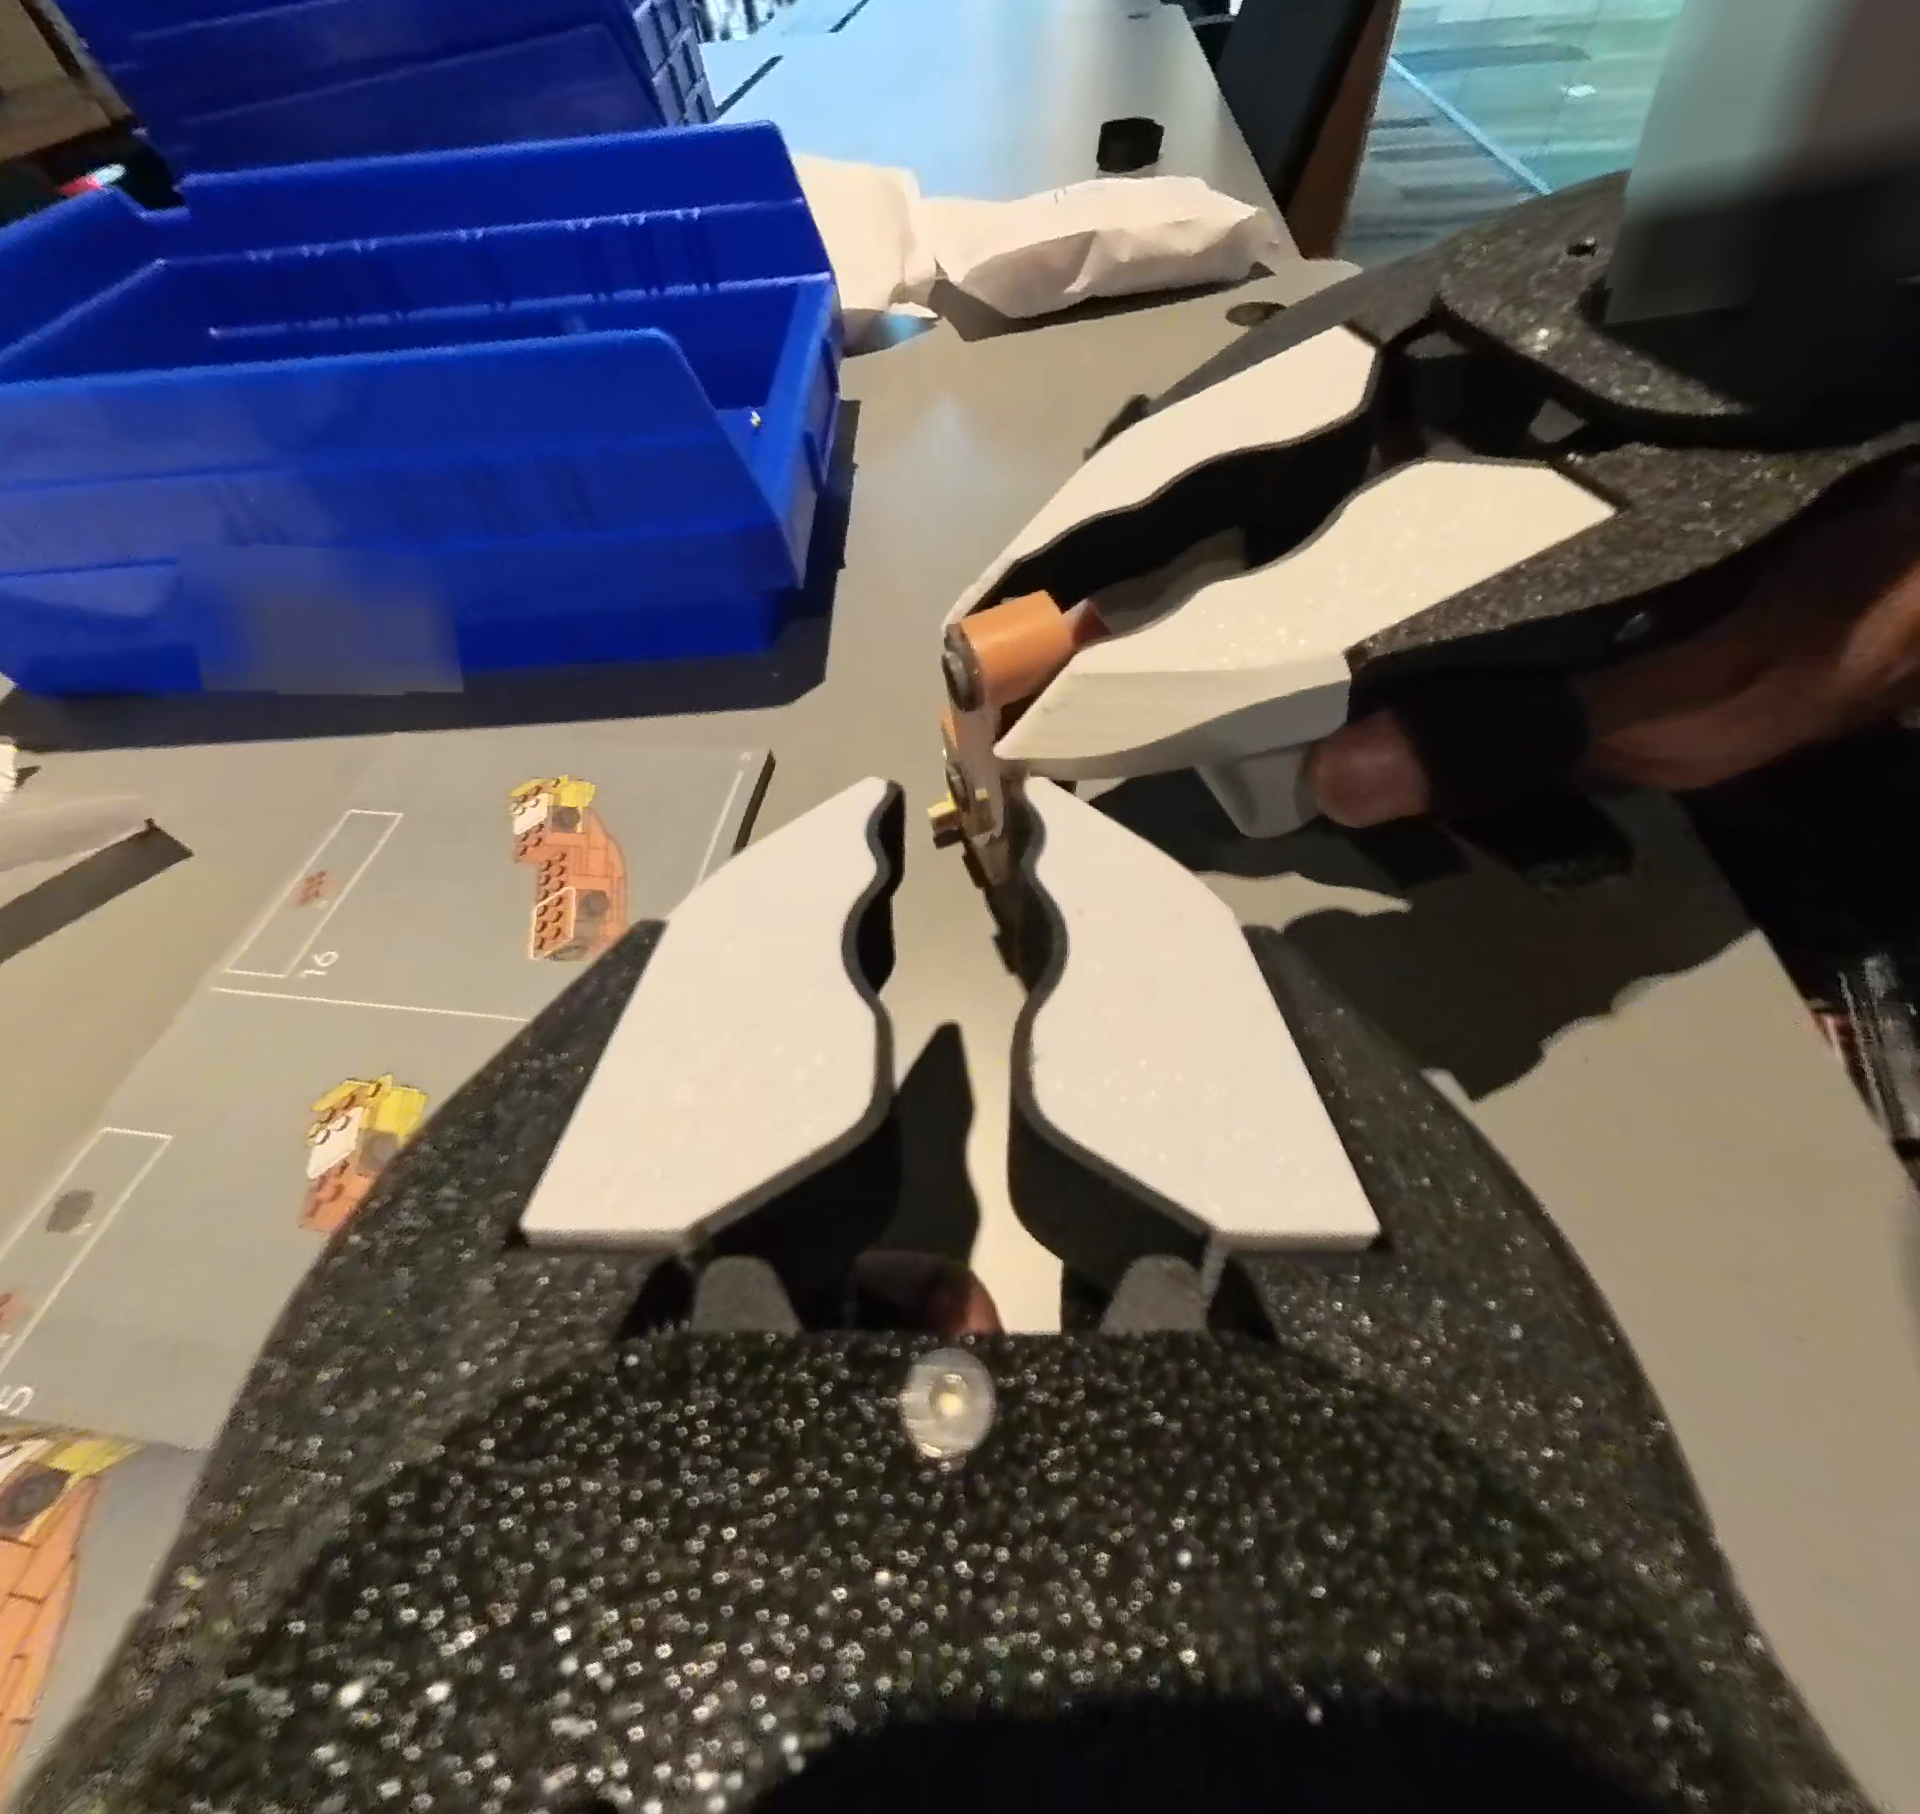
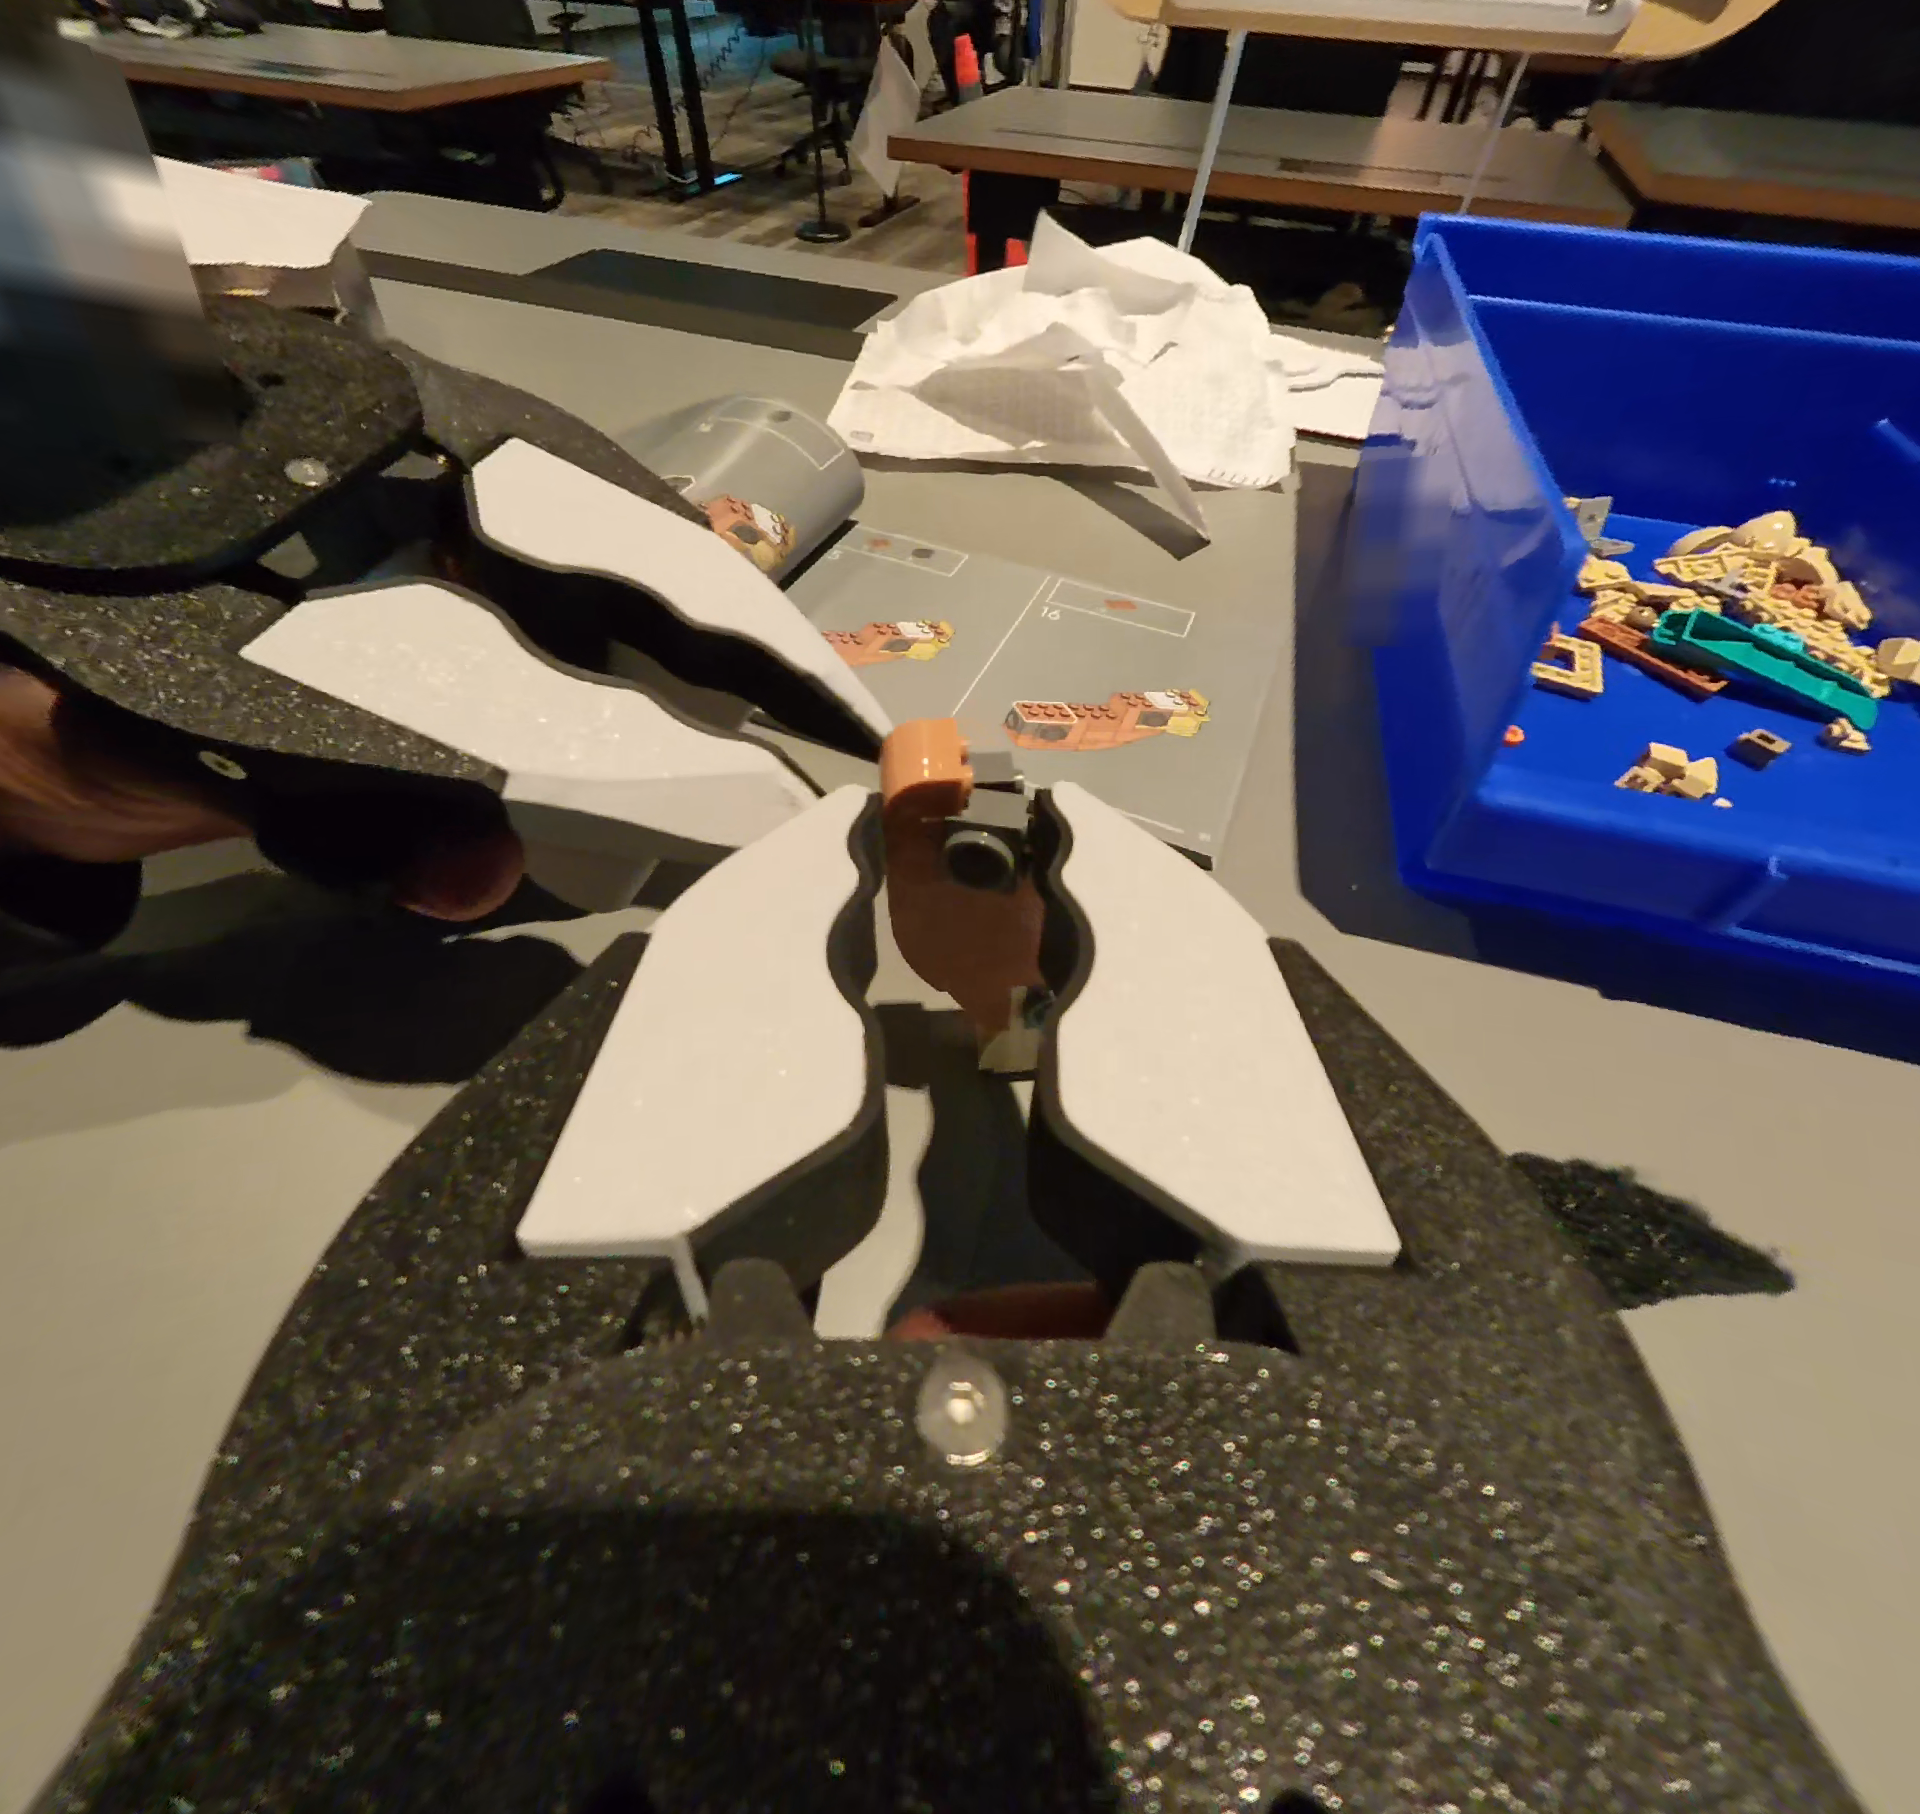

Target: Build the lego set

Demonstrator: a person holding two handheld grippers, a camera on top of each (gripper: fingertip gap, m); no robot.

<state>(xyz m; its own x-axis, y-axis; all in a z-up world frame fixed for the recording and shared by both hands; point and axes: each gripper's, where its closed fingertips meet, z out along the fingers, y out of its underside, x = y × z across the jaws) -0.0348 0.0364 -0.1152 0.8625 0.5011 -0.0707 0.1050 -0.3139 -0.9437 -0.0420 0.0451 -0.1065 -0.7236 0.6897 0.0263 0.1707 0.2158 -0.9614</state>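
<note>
We hold the small brown-and-grey plastic lego assembly (image 2: 961,871) clenched in the right gripper (image 2: 961,829) above the smooth grey worktop (image 2: 312,1193). The left gripper (image 1: 956,829) sits slightly parted at the assembly's lower end — whether it touches, we cannot tell. Risks: squeezing off-axis could pop the glossy pieces apart, or the assembly could slip between the matte grey fingers (image 2: 727,1037).

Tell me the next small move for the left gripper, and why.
Probably ease the left gripper shut on the brown lego assembly. The right gripper already clamps that assembly, one end of it sits between the left fingertips, and in the left wrist view a gap shows beside it.
</note>
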